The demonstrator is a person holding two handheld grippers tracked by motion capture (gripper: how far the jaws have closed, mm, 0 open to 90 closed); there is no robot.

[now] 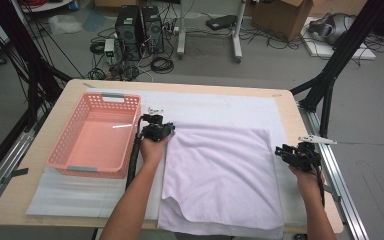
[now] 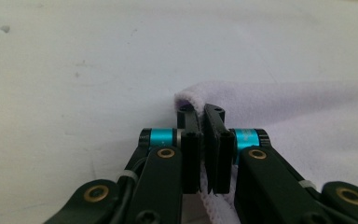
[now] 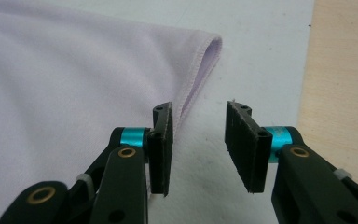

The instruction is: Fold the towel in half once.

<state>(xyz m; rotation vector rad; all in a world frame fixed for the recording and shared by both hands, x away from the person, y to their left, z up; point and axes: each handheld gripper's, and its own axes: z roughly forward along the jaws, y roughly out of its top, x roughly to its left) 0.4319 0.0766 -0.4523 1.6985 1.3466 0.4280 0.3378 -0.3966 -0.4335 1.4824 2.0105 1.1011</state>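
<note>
Towel [image 1: 220, 175], pale lilac and folded, lies flat on the white mat [image 1: 230, 107] covering the desk [image 1: 287, 107], just right of a pink basket [image 1: 94, 135] in the high view. Left gripper [image 1: 156, 127] sits at its far left corner, right gripper [image 1: 300, 155] just off its right edge. Left gripper view: the jaws pinch the towel's hemmed corner [image 2: 191, 95]. Right gripper view: the jaws stand spread beside the towel's edge [image 3: 200, 70], nothing between them.
</note>
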